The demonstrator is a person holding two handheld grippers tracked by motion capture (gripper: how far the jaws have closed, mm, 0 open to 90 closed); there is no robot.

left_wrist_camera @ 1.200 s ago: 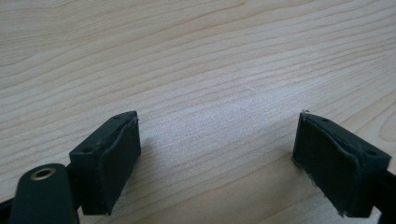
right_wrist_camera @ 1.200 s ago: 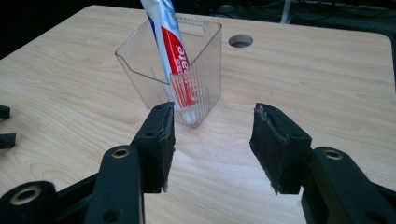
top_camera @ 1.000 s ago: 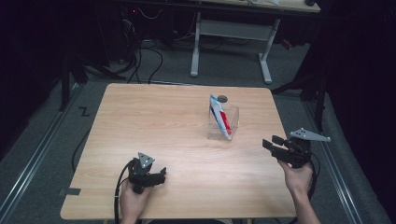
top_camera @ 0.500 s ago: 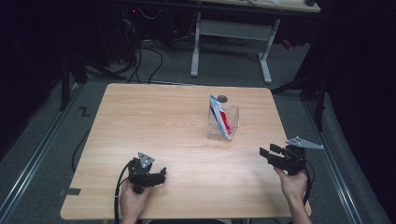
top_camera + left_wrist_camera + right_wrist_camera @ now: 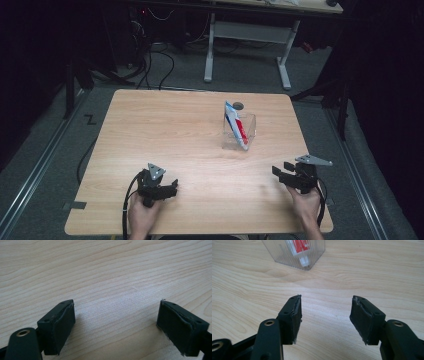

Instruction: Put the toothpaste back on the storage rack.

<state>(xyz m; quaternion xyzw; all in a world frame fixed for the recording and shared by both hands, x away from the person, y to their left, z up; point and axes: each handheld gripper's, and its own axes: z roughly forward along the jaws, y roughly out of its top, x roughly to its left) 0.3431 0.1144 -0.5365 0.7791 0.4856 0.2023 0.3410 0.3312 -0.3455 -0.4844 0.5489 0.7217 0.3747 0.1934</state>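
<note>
The clear box (image 5: 239, 131) with the tube (image 5: 235, 125) stood far from both open, empty tongs: left gripper (image 5: 170, 187), right gripper (image 5: 281, 169) nearer.

One wooden table (image 5: 165, 135); one clear container (image 5: 248, 131) holding one toothpaste tube (image 5: 235, 123); two hand-held grippers, left gripper (image 5: 169, 189) and right gripper (image 5: 281, 171).

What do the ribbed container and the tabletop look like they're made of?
Container: apparently clear hard plastic, glossy; the red-and-white tube inside shows through its ribbed walls. Table: light wood or wood-look laminate, matte, with printed-looking grain lines; which one is unclear.
</note>
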